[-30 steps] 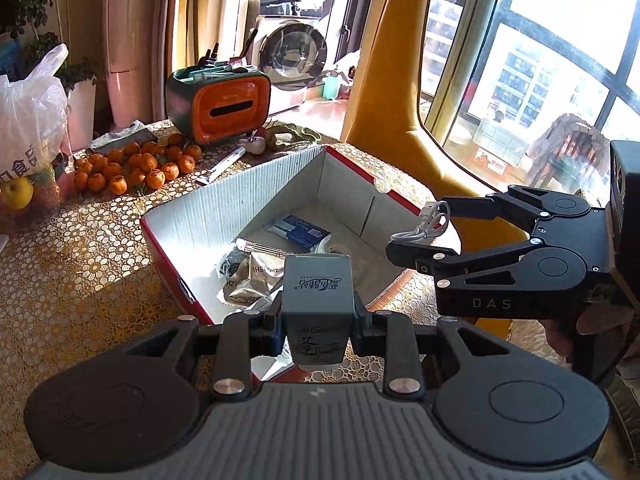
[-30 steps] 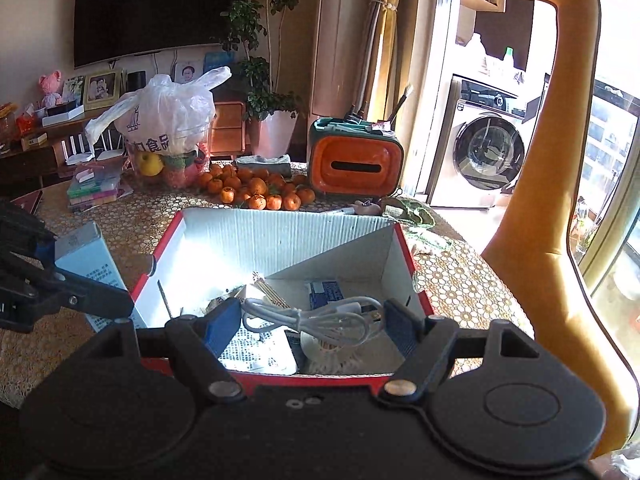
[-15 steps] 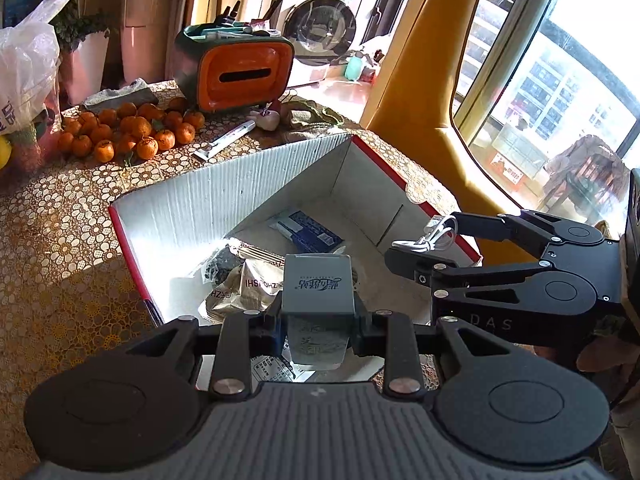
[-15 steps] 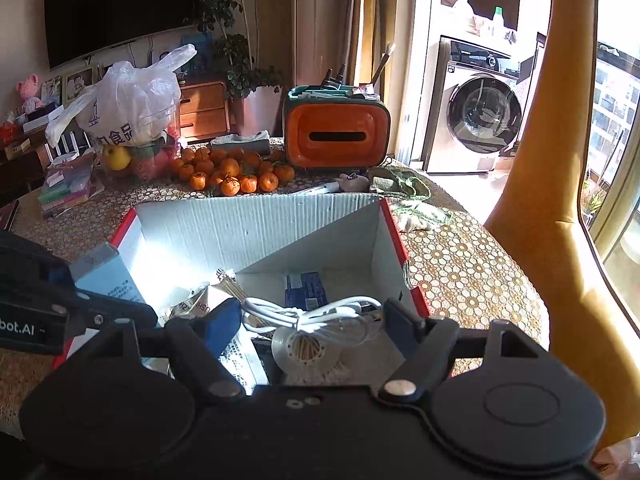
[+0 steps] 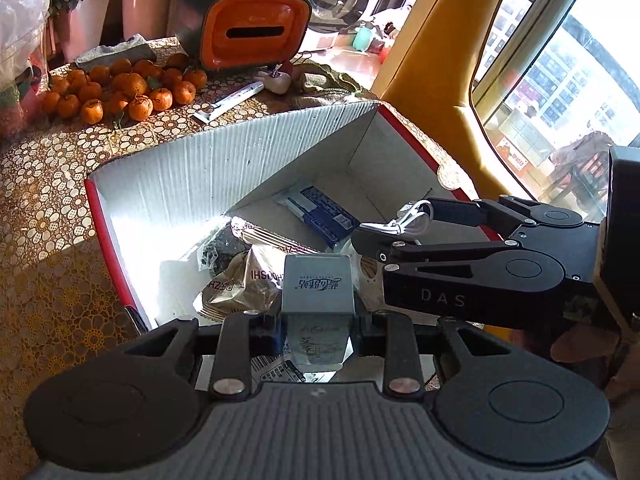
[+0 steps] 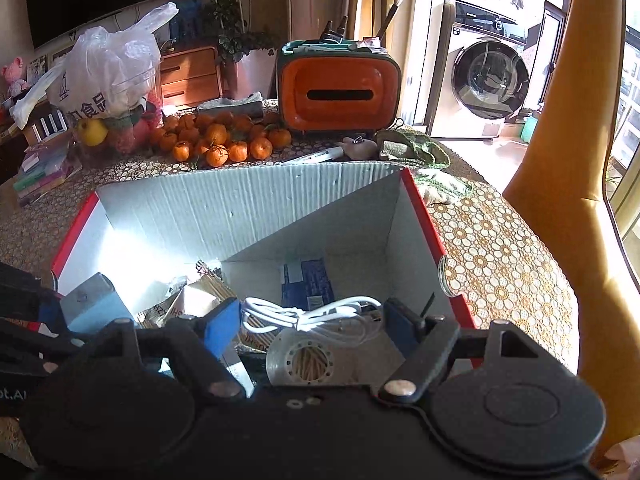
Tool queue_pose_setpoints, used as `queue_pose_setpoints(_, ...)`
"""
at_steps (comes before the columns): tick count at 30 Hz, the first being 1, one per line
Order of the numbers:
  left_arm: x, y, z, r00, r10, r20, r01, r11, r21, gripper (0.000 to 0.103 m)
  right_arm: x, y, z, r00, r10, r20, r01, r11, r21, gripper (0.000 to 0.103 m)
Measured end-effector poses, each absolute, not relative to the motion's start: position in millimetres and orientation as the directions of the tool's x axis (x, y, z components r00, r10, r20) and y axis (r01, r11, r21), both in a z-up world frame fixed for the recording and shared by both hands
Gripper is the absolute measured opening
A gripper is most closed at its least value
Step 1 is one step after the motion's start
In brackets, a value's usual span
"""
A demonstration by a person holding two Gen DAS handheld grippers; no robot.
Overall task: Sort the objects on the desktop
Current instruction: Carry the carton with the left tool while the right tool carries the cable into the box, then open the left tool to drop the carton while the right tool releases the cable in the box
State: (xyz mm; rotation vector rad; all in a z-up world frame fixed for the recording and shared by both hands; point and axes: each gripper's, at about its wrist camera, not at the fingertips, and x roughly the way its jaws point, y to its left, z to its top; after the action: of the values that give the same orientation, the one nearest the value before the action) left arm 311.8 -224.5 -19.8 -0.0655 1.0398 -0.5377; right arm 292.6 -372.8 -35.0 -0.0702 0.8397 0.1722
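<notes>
Several items already inside red-edged white cardboard box [image 5: 224,184]: blue packet [image 5: 316,210], snack bags | left gripper [image 5: 318,322] clenched on grey-blue carton [image 5: 318,284] over box | right gripper [image 6: 312,320] over box, coiled white cable [image 6: 316,314] between fingers, grip unclear | white tube [image 5: 230,101] left on worktop [image 5: 44,184].

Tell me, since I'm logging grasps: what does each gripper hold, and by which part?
Left gripper clamps the small grey-blue carton by its side faces. Right gripper pinches the coiled white cable across its bundled loops.
</notes>
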Motion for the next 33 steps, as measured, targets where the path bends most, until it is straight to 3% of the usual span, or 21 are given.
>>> queue_pose_setpoints(15, 322.1, -219.5, -35.8, 0.378, -0.433, -0.818, 0.396, 0.875, -0.28, 0.028, 328.1, -353.4, -58.8, 0.557, 0.092, -0.825, -0.177, 0.984, -0.01, 0.077)
queue_pose_setpoints(33, 317.2, -219.9, -35.5, 0.368, -0.416, -0.831, 0.391, 0.881, -0.268, 0.029, 319.9, -366.3, -41.2, 0.579, 0.135, -0.804, -0.144, 0.988, 0.063, 0.081)
